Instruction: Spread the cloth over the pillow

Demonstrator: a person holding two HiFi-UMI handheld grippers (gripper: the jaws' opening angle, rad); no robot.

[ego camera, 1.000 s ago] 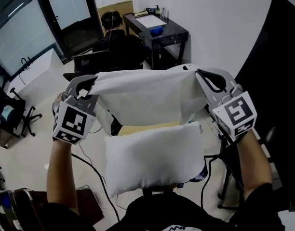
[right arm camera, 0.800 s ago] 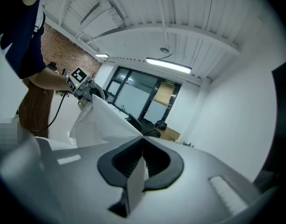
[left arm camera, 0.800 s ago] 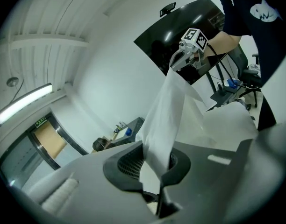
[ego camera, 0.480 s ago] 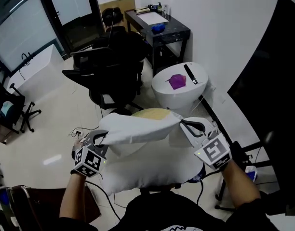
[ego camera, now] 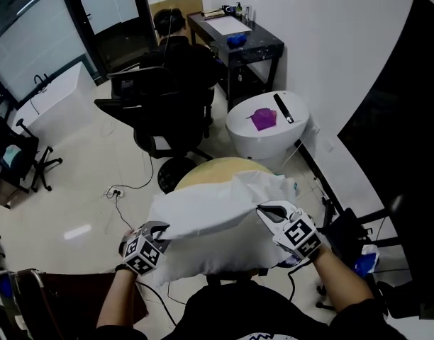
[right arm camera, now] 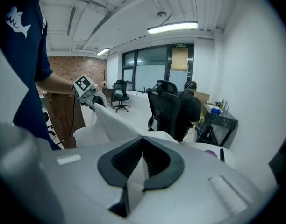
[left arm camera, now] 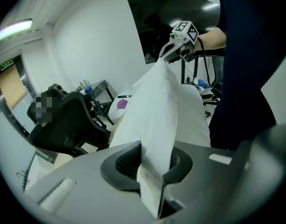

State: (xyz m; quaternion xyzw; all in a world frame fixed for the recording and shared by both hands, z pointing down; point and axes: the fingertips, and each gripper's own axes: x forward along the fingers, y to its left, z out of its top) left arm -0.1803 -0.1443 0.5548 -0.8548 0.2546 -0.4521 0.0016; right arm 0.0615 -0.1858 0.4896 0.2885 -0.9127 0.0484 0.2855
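- The cloth (ego camera: 206, 207) is draped over the far part of the pillow (ego camera: 224, 255), and its near edge is stretched between both grippers.
- The pillow lies on a round table (ego camera: 215, 167); its near side is bare.
- Left gripper (ego camera: 159, 230): the jaws have just been opening slightly, with a cloth corner pinched between them.
- Right gripper (ego camera: 265, 212): the jaws are clamped tight on the other corner.
- The task looks mostly done; what is left is to draw the edge nearer, let go and smooth the cloth.
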